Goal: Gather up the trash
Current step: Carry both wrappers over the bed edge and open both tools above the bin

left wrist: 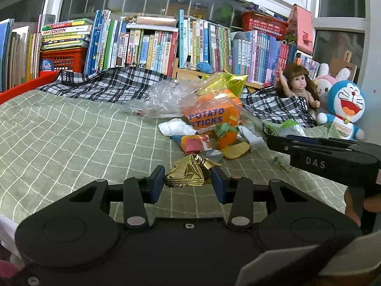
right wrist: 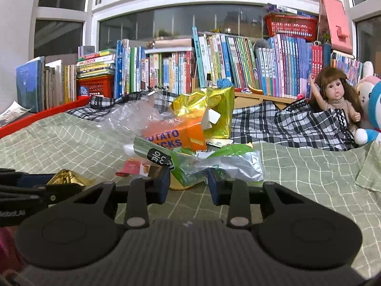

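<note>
Trash lies heaped on a green checked bedspread (left wrist: pixel 71 131): an orange "potato sticks" box (left wrist: pixel 209 116), a clear plastic bag (left wrist: pixel 164 97), a white tissue (left wrist: pixel 173 127) and small wrappers. My left gripper (left wrist: pixel 188 183) is shut on a crumpled gold foil wrapper (left wrist: pixel 188 172) just in front of the heap. My right gripper (right wrist: pixel 189 183) is shut on a green and silver snack bag (right wrist: pixel 214 164), held a little above the bedspread. In the left wrist view the right gripper (left wrist: pixel 321 152) reaches in from the right. The gold wrapper (right wrist: pixel 66 177) shows at the left of the right wrist view.
A shiny gold gift bag (right wrist: pixel 214 109) stands behind the box. Plaid cloth (right wrist: pixel 297 124) is bunched at the back. A doll (right wrist: pixel 338 95) and a blue plush toy (left wrist: pixel 345 104) sit at the right. Rows of books (left wrist: pixel 154 45) and red baskets (left wrist: pixel 64 58) line the window sill.
</note>
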Tool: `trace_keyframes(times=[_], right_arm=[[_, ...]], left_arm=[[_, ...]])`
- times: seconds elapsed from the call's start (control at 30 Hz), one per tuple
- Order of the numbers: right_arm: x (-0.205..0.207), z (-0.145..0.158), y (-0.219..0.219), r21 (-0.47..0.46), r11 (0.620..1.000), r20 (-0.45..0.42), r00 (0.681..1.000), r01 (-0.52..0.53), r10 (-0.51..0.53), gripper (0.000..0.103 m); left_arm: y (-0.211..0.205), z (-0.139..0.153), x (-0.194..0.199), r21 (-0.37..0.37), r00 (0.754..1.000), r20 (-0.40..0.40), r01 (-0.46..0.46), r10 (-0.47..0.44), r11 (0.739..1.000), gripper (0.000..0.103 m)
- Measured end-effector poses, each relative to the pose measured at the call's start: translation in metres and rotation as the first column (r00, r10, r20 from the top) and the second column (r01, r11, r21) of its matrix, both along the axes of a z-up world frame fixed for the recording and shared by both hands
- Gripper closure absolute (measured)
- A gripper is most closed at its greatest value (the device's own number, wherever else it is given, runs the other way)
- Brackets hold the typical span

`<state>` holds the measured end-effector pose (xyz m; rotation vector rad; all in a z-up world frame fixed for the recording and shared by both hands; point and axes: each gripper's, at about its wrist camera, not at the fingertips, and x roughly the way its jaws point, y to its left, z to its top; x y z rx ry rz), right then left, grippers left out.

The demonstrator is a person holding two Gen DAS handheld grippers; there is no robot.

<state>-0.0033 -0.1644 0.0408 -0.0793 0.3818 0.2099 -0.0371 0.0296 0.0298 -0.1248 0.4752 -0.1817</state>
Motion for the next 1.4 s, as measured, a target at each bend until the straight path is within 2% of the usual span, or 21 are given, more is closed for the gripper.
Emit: trace_keyframes(times=[0.4, 0.63, 0.83, 0.97, 1.13, 1.2, 1.27, 1.4], right_arm=[[-0.072, -0.005, -0.003, -0.044, 0.997, 0.002, 0.998, -0.061, 0.061, 0.064], [-0.11, -0.019, -0.003, -0.062, 0.993, -0.049, 0.994, -0.1, 0.097, 0.064], [-0.135, -0.035, -0.004, -0.05, 0.99, -0.118, 0.985, -0.134, 0.127, 0.064], [-0.14, -0.048, 0.0, -0.043, 0.987, -0.177, 0.973, -0.156, 0.147, 0.064], [-0.136, -0.067, -0.001, 0.0, 0.984, -0.273, 0.947, -0.178, 0.171, 0.064], [-0.132, -0.076, -0.001, 0.025, 0.984, -0.323, 0.93, -0.176, 0.175, 0.064], [-0.126, -0.088, -0.002, 0.056, 0.985, -0.384, 0.907, -0.166, 0.174, 0.075], [-0.113, -0.11, -0.005, 0.106, 0.986, -0.483, 0.86, -0.129, 0.165, 0.075]], left_arm=[[-0.006, 0.005, -0.049, 0.008, 0.999, -0.009, 0.043, -0.043, 0.999, 0.062], [-0.005, -0.004, -0.085, 0.021, 0.993, -0.071, 0.093, -0.091, 0.995, 0.062], [-0.007, -0.033, -0.106, 0.035, 0.98, -0.159, 0.125, -0.118, 0.992, 0.062], [-0.01, -0.057, -0.111, 0.034, 0.964, -0.239, 0.131, -0.119, 0.991, 0.062], [-0.015, -0.091, -0.11, 0.052, 0.925, -0.365, 0.137, -0.109, 0.989, 0.062], [-0.018, -0.102, -0.11, 0.063, 0.911, -0.399, 0.145, -0.108, 0.988, 0.062], [-0.021, -0.113, -0.111, 0.076, 0.897, -0.428, 0.156, -0.109, 0.985, 0.062], [-0.025, -0.132, -0.109, 0.086, 0.873, -0.475, 0.172, -0.111, 0.981, 0.062]])
